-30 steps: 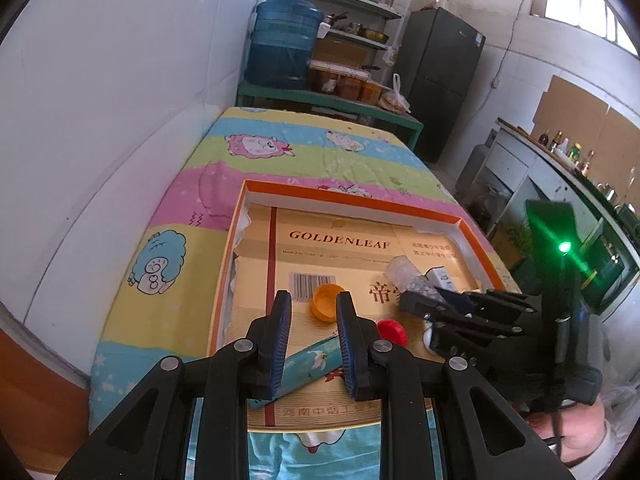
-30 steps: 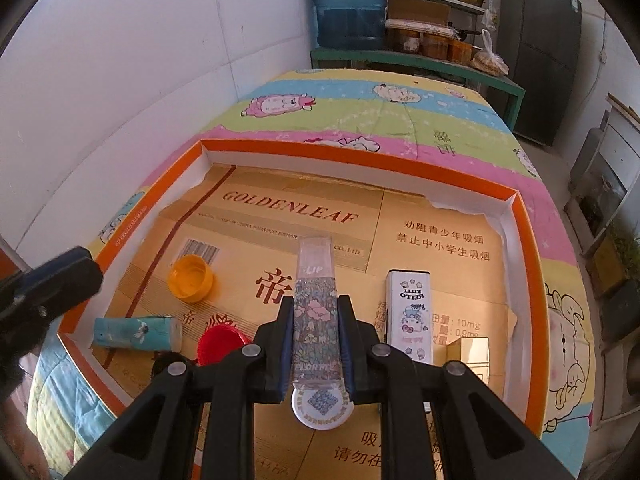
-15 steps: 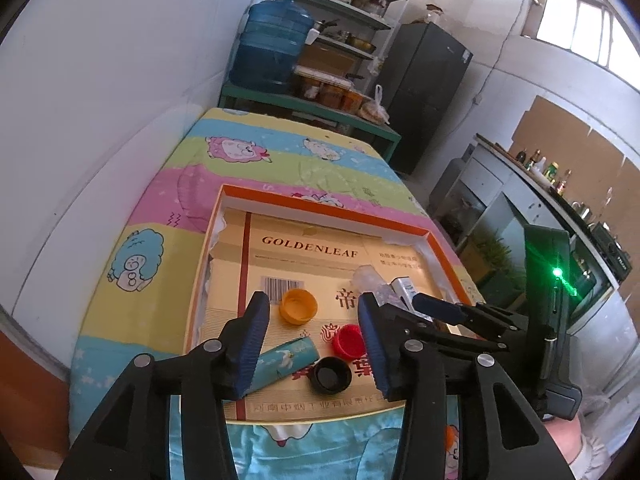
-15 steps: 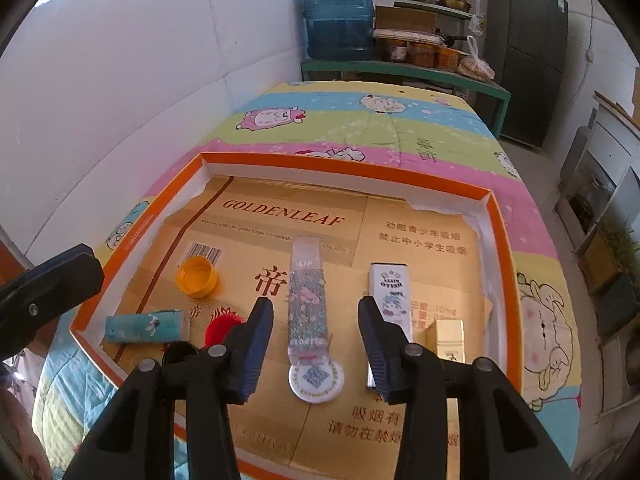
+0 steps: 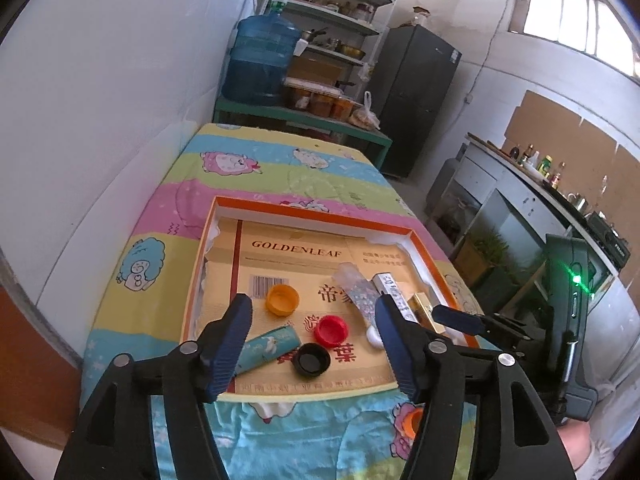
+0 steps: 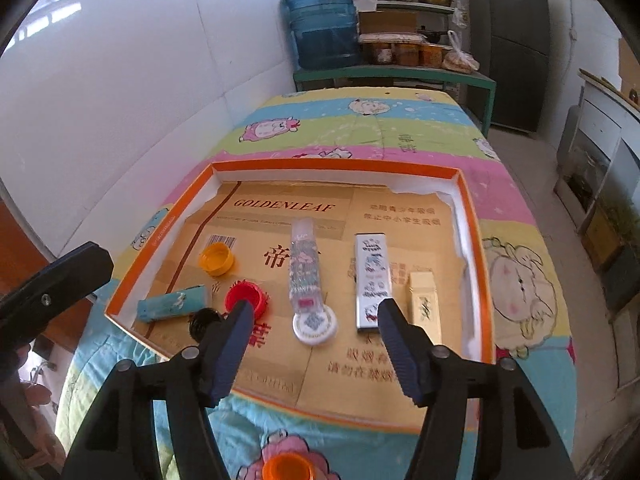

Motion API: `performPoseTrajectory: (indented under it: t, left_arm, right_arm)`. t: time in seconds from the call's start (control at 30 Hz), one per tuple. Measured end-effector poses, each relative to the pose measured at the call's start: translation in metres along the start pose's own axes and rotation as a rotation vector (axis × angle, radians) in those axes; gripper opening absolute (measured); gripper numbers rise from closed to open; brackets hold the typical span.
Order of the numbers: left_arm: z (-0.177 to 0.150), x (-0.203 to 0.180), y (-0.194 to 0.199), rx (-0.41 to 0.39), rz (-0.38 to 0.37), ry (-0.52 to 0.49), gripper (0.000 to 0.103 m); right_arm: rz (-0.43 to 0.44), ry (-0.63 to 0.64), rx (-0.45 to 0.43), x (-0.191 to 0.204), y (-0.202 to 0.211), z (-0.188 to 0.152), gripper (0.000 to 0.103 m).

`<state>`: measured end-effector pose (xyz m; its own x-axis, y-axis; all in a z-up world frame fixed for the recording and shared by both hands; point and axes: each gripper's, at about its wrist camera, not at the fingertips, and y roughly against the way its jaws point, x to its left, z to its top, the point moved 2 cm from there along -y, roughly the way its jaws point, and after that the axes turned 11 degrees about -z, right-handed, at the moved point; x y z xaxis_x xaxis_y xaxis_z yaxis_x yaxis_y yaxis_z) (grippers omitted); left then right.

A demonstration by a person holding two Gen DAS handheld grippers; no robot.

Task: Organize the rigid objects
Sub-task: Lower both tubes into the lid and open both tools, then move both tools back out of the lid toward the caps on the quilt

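An orange-rimmed shallow box (image 6: 336,166) lined with cardboard lies on a cartoon-print quilt. In it lie a clear patterned tube (image 6: 305,268) with a white cap, a white printed box (image 6: 371,278), a gold box (image 6: 425,306), an orange cap (image 6: 217,258), a red cap (image 6: 245,297), a black cap (image 6: 202,322) and a teal tube (image 6: 174,303). My right gripper (image 6: 314,322) hovers over the tube's cap, jaws opening, pads clear of it. My left gripper (image 5: 314,318) hangs above the teal tube (image 5: 268,347), the red cap (image 5: 331,330) and the black cap (image 5: 312,360), jaws opening, touching nothing.
An orange cap (image 6: 288,468) lies on the quilt in front of the box. A white wall runs along the left. Beyond the bed stand a green bench with a blue water jug (image 5: 260,64), shelves and a dark fridge (image 5: 416,96). A counter (image 5: 540,200) lines the right side.
Both grippers went from shut to wide open and pulled back and up. The right one let go of the clear tube, which now lies in the box. The left released the teal tube.
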<state>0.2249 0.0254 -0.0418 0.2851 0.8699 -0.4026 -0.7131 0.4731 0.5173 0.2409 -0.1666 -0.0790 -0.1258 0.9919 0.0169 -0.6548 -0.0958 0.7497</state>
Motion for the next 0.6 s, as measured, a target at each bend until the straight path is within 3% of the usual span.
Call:
performPoseTrajectory:
  t: [0.37, 0.6]
  left_arm:
    - [-0.019, -0.026, 0.029, -0.008, 0.058, -0.069, 0.074]
    - [-0.040, -0.041, 0.044, 0.036, 0.082, -0.121, 0.074]
  right_arm:
    - [0.008, -0.034, -0.037, -0.007, 0.044, -0.024, 0.064]
    - [-0.016, -0.029, -0.064, -0.007, 0.077, -0.046, 0.064]
